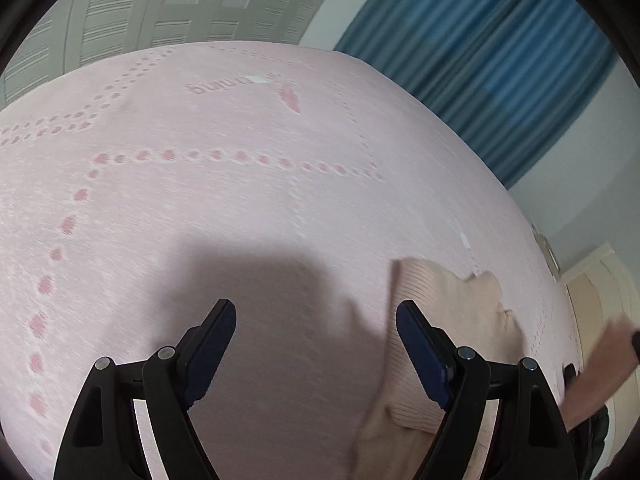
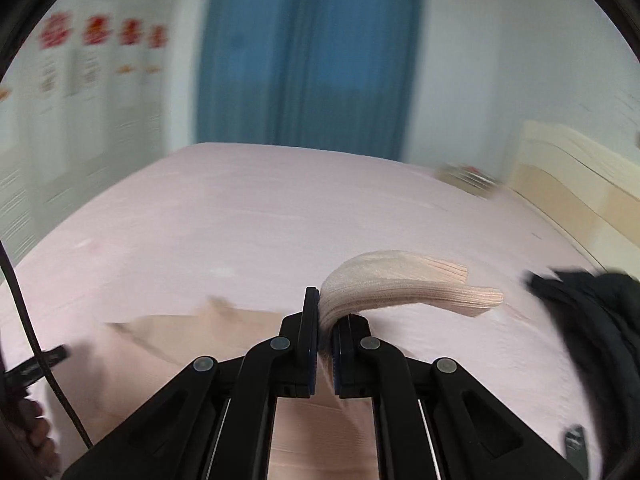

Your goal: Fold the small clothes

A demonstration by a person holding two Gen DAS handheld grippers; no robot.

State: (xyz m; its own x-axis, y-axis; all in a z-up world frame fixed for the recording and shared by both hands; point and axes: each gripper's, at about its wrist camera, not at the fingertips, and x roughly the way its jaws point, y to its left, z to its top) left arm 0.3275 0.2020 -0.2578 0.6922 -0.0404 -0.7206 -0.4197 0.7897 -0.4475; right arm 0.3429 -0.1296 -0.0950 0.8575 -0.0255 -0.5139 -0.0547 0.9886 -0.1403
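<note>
Left wrist view: left tongs [image 1: 316, 336] released, jaws wide apart, nothing between them, hanging over the pink bed [image 1: 240, 208] and casting a dark shadow on the sheet. The peach ribbed garment [image 1: 448, 304] lies on the bed just right of the tongs, partly behind the right finger. A blurred hand [image 1: 604, 364] at the far right edge. Blue curtain [image 1: 500, 60] and grey wardrobe [image 1: 140, 8] beyond the bed.

Right wrist view: right tongs [image 2: 326, 312] clenched on a bunched edge of the garment [image 2: 404, 284], which sticks out past the tips and curls right, lifted above the bed [image 2: 260, 208]. The rest of the garment spreads flat below and to the left. Dark clothing [image 2: 592, 320] at the right. Black cable [image 2: 36, 344] at the left edge. Background blurred: curtain [image 2: 312, 52], red wall papers [image 2: 100, 34], headboard [image 2: 580, 176].
</note>
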